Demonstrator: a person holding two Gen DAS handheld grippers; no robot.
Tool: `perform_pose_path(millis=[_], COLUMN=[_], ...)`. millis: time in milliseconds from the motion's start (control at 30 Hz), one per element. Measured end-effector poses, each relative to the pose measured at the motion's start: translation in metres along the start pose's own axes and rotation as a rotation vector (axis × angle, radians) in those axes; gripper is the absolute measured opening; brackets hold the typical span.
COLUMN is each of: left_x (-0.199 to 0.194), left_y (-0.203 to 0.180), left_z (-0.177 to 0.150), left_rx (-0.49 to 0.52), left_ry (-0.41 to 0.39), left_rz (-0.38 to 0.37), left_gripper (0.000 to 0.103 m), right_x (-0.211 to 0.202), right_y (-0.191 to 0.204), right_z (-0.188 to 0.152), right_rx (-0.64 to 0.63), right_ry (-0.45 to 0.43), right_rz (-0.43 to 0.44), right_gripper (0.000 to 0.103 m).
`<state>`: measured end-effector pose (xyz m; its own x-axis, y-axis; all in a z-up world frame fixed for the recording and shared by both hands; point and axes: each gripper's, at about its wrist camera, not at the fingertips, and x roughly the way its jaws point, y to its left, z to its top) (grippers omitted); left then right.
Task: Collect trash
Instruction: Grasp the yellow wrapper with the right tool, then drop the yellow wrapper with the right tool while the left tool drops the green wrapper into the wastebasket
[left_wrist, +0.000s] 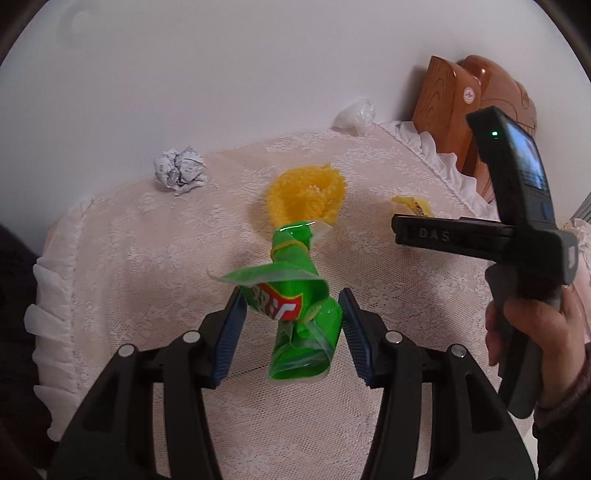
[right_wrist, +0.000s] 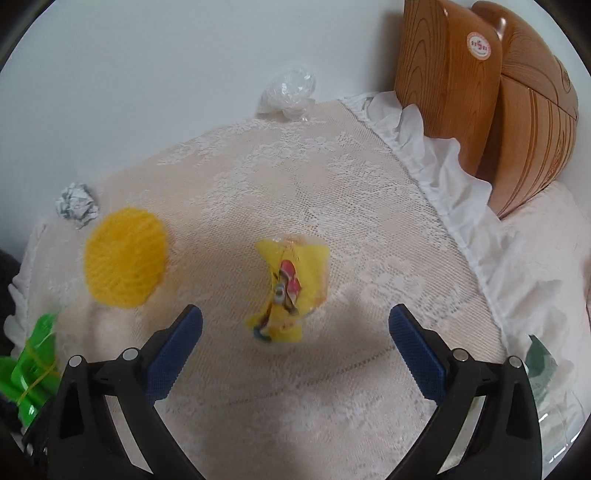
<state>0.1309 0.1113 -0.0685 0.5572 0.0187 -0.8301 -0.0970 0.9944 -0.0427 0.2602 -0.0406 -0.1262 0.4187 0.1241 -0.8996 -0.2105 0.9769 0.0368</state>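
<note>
1. A crumpled green plastic snack wrapper (left_wrist: 295, 314) with a red-and-white label and a thin rubber band round its neck is clamped between the blue ribbed pads of the left tongs (left_wrist: 293, 332), lifted clear of the desk; its twisted upper end points away from the camera.
2. In the right wrist view the same green wrapper shows at the lower left edge.
3. A small crumpled yellow printed wrapper (right_wrist: 286, 291) lies on the desk ahead of the right tongs (right_wrist: 295, 328), whose blue pads stand wide apart with nothing between them, held above the cloth.
4. The right tongs appear in the left wrist view as a black tool (left_wrist: 517, 236) gripped by a hand (left_wrist: 532, 332) at the right, with the yellow wrapper just past its tip.
5. A round fuzzy yellow knitted pad (right_wrist: 123, 256) lies flat on the desk to the left of the yellow wrapper, apart from it.
6. A crumpled ball of printed white paper (left_wrist: 179, 168) sits near the far left edge of the desk.
7. A scrunched clear plastic bag (right_wrist: 288, 90) sits at the far edge against the white wall.
8. The desk (right_wrist: 332, 192) is covered with a pale pink lace cloth with a white frill.
9. Two brown wood-grain boards (right_wrist: 487, 96) lean beyond the right corner.
</note>
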Motion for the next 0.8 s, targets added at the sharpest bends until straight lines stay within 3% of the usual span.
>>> perform_pose_path(millis=[33, 100, 167, 300, 500, 633, 800], left_x=[0.0, -0.002, -0.006, -0.023, -0.066, -0.097, -0.113], left_y=[0.002, 0.004, 0.003, -0.008, -0.048, -0.091, -0.16], left_z=[0.0, 0.001, 0.0, -0.006, -0.032, -0.065, -0.112], left_rx=[-0.003, -0.004, 0.001, 0.026, 0.097, 0.189, 0.344], left_ry=[0.0, 0.002, -0.003, -0.013, -0.031, -0.019, 0.051], left_rz=[0.002, 0.004, -0.003, -0.015, -0.08, -0.165, -0.287], left_gripper=[0.05, 0.05, 0.05, 0.05, 0.05, 0.05, 0.05], right_x=[0.008, 0.015, 0.006, -0.037, -0.125, -0.169, -0.209], right_y=[0.002, 0.002, -0.001, -0.012, -0.054, -0.087, -0.137], right_z=[0.003, 0.002, -0.004, -0.029, -0.107, -0.167, -0.246], right_rx=[0.003, 0.018, 0.038, 0.049, 0.094, 0.151, 0.228], right_ry=[0.018, 0.048, 0.028, -0.031, -0.09, -0.071, -0.048], right_rz=[-0.003, 0.021, 0.053, 0.091, 0.13, 0.095, -0.002], right_gripper=[0.083, 0.038, 0.028, 0.025, 0.026, 0.028, 0.028])
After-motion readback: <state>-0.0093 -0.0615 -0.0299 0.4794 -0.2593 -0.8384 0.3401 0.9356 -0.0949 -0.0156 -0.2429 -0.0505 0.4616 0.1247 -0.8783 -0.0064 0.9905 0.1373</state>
